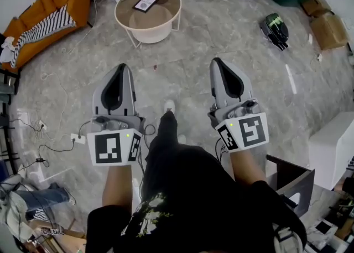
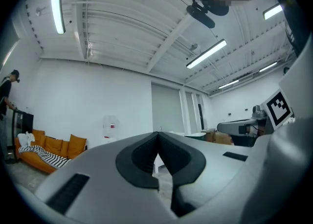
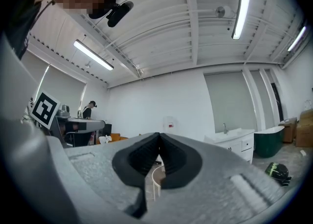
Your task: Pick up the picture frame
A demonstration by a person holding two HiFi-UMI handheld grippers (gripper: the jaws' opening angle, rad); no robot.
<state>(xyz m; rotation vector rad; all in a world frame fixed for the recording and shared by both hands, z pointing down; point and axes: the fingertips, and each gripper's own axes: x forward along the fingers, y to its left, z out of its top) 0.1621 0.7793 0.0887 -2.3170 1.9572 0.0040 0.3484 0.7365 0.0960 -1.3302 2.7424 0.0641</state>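
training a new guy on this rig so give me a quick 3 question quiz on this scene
1. Multiple choice: where does the picture frame lie? A on the orange sofa; B on the round table; C on the floor.
2. True or false: the left claw holds the picture frame.
3. How do the jaws of the right claw stand?
Key: 1 B. 2 false, it is shut and empty, well short of the table. 3 together, with nothing between them.
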